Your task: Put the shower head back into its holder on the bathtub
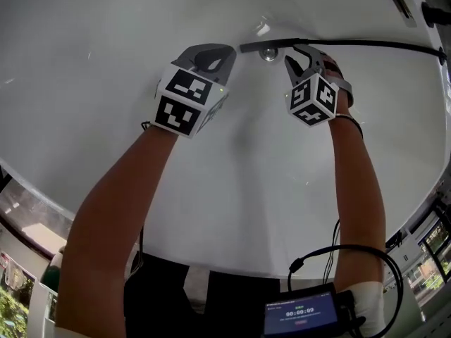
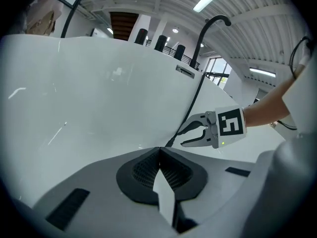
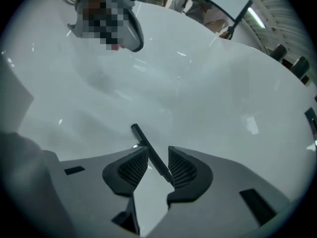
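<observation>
Inside a white bathtub [image 1: 106, 41], a person is reaching down with both bare arms. At left, the left gripper [image 1: 220, 53] is hovering just above the tub's curved wall, its jaws pressed together with nothing between them; its own view is showing the pads [image 2: 148, 170] meeting along a single seam. Just to its right, the slim black shower head [image 1: 257, 46] is lying low in the tub beside the shiny drain [image 1: 268, 53]. The right gripper [image 1: 301, 56] is straddling that black stick, its jaws standing partly apart. In the right gripper view the shower head [image 3: 148, 150] is running between the ribbed pads [image 3: 184, 171], close to one of them, and neither pad is clamping it. Further right, the black hose [image 1: 380, 46] is trailing across the tub toward dark fittings [image 1: 431, 13] on the rim.
</observation>
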`<act>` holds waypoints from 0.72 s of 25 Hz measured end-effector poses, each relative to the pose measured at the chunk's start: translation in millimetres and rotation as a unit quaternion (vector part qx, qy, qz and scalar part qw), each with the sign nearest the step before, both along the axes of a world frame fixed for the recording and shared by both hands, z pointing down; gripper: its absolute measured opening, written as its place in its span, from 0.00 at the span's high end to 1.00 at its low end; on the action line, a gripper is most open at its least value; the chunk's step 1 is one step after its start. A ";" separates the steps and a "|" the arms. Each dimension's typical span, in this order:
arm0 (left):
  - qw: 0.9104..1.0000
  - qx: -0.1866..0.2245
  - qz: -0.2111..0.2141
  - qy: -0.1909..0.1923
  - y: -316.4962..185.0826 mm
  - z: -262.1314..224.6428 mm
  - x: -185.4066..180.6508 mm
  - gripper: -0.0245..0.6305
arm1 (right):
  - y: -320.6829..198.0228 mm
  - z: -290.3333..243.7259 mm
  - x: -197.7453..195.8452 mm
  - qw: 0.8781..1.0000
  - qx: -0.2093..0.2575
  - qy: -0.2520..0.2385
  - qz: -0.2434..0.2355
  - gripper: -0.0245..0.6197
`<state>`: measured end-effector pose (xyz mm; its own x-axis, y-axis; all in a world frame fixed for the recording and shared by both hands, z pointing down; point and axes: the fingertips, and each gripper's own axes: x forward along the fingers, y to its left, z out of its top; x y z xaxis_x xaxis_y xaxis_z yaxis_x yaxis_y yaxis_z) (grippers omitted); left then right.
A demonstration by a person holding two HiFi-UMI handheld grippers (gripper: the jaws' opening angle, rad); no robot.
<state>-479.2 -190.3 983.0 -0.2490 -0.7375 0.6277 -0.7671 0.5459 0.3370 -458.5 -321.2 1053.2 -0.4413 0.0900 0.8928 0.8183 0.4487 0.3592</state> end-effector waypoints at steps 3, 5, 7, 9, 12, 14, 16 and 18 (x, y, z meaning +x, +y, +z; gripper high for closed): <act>1.000 -0.002 0.015 0.006 -1.7 19.0 -0.6 0.93 | -5.8 35.2 -5.3 0.998 0.049 0.021 -0.038 0.75; 1.000 -0.005 0.022 0.011 -0.4 30.0 2.6 0.93 | -8.1 56.4 -6.2 0.995 0.076 0.035 -0.058 0.72; 0.999 -0.010 0.030 0.019 2.6 41.7 9.1 0.93 | -6.5 75.8 -5.2 0.991 0.099 0.042 -0.077 0.70; 0.998 -0.020 0.062 0.016 1.5 52.1 18.3 0.93 | -5.5 93.1 -5.1 0.985 0.127 0.043 -0.105 0.69; 0.993 -0.026 0.118 -0.007 -6.2 59.4 24.2 0.93 | -10.4 112.9 -9.3 0.977 0.162 0.048 -0.127 0.69; 0.994 -0.019 0.108 -0.001 -8.3 62.0 19.5 0.93 | -12.8 121.8 -12.2 0.975 0.173 0.051 -0.128 0.69; 0.995 -0.015 0.101 0.006 -9.0 65.3 16.5 0.93 | -12.2 129.7 -13.7 0.973 0.178 0.053 -0.134 0.69; 0.995 -0.015 0.095 0.013 -7.3 70.5 14.5 0.93 | -11.0 138.2 -14.6 0.971 0.182 0.055 -0.146 0.69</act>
